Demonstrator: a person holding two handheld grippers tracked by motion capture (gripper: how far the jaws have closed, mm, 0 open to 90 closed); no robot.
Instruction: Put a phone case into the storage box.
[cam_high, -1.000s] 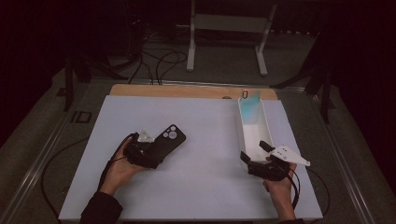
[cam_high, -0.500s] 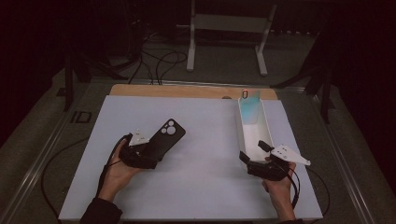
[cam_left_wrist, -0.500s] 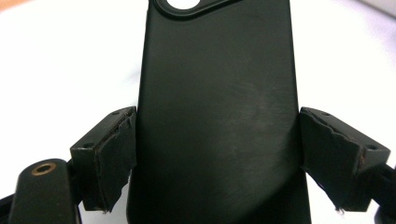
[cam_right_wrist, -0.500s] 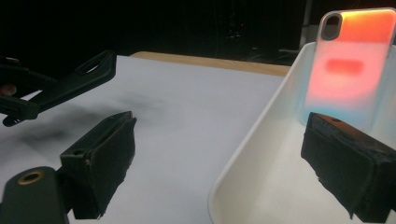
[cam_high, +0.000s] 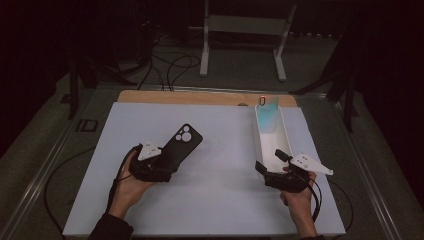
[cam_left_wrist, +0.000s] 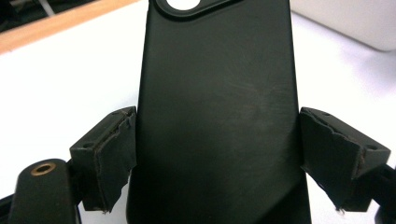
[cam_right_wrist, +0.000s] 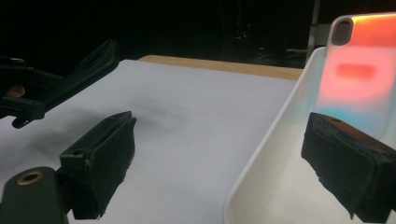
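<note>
— So, what do we have in our left gripper (cam_high: 159, 172)?
— We clamp the black phone case (cam_left_wrist: 217, 112) by its long edges; it juts forward past our jaws, above the white mat (cam_high: 220, 200).
— And our right gripper (cam_high: 272, 167)?
— Its jaws gape, gripping nothing. They straddle the near wall of the white tray (cam_right_wrist: 261, 158), where an iridescent phone (cam_right_wrist: 357, 70) leans ahead of our right jaw.

High view overhead; gripper views close, table-level.
</note>
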